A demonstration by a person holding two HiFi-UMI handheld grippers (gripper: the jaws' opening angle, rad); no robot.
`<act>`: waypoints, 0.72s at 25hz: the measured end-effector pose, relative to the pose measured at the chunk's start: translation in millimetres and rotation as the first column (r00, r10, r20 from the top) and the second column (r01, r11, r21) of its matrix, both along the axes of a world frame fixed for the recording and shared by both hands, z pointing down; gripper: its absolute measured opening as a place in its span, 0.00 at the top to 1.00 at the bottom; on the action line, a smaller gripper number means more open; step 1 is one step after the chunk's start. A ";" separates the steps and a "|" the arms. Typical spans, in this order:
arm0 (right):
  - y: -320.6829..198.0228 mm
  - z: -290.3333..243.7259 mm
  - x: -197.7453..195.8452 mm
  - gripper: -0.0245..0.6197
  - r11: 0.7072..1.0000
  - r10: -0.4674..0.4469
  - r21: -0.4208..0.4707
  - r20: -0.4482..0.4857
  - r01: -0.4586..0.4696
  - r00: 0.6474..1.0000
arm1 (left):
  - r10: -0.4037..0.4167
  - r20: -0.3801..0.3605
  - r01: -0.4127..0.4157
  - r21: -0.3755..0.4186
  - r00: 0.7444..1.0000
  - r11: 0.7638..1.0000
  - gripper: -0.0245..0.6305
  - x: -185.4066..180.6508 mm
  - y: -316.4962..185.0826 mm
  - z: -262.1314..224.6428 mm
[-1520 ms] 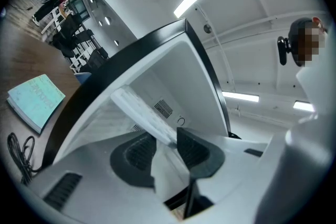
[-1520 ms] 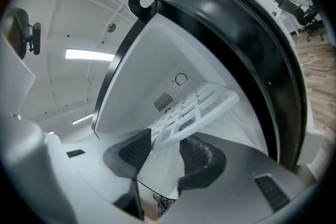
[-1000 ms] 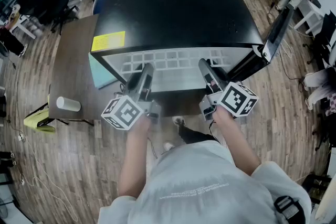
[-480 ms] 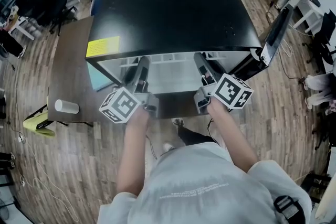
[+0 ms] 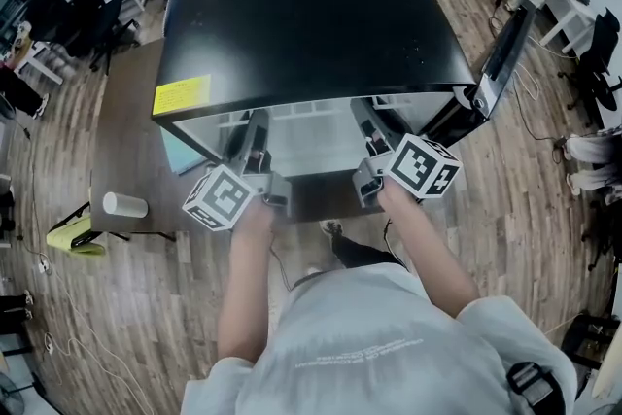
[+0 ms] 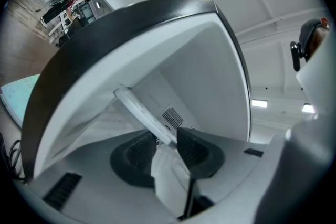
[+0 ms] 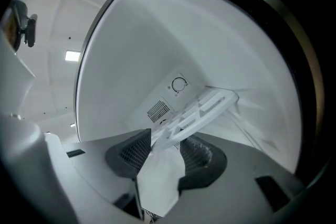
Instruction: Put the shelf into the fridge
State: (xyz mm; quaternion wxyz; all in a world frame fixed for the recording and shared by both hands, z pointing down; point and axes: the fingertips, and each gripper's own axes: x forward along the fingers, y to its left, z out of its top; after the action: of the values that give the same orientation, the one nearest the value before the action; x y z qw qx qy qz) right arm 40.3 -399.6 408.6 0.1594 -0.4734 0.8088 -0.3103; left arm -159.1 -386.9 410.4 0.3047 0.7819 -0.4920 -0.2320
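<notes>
While clamped at its near edge by left gripper [image 5: 256,123] and right gripper [image 5: 362,116] alike, flat white slotted plastic shelf [image 5: 309,147] mostly inside big black white-lined fridge [image 5: 301,15]. Mid-insertion, by the look. Next: seat it level, push home, then let go.

The fridge [image 5: 311,24] is overhanging at 12 o'clock, its white cavity lying open above the shelf [image 7: 205,110]; the back wall [image 7: 157,60] is closing it off ahead. The open door [image 5: 501,53] is blocking 2 o'clock; a table [image 5: 126,131] is crowding 9 o'clock.
</notes>
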 end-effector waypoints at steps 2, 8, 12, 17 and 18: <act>-0.7 0.1 0.7 0.69 1.000 -0.008 0.008 -0.010 0.008 1.000 | -0.002 0.015 0.002 0.002 1.000 1.000 0.77 0.8 0.5 1.6; -2.0 0.5 -2.7 0.68 0.999 -0.045 -0.005 -0.044 0.045 0.998 | 0.026 0.095 -0.025 -0.012 0.995 1.000 0.75 -0.2 -2.7 0.4; 8.6 5.5 -1.2 0.68 0.998 -0.054 -0.044 -0.057 0.052 0.997 | 0.049 0.119 -0.042 -0.064 0.992 0.997 0.75 3.0 17.9 3.7; 50.0 11.2 12.8 0.70 1.000 -0.009 -0.021 -0.208 0.004 0.978 | 0.049 0.142 -0.040 -0.061 0.989 0.997 0.76 -2.5 59.1 14.8; 60.7 13.4 13.5 0.74 1.000 -0.010 -0.018 -0.242 0.006 0.970 | 0.046 0.138 -0.039 -0.058 0.989 0.998 0.77 -4.2 66.8 15.9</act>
State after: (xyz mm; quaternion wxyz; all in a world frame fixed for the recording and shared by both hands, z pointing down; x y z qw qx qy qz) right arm 53.8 -338.9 422.0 0.0544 -0.5059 0.8214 -0.2579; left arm -163.3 -320.1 426.3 0.2958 0.7978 -0.5015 -0.1567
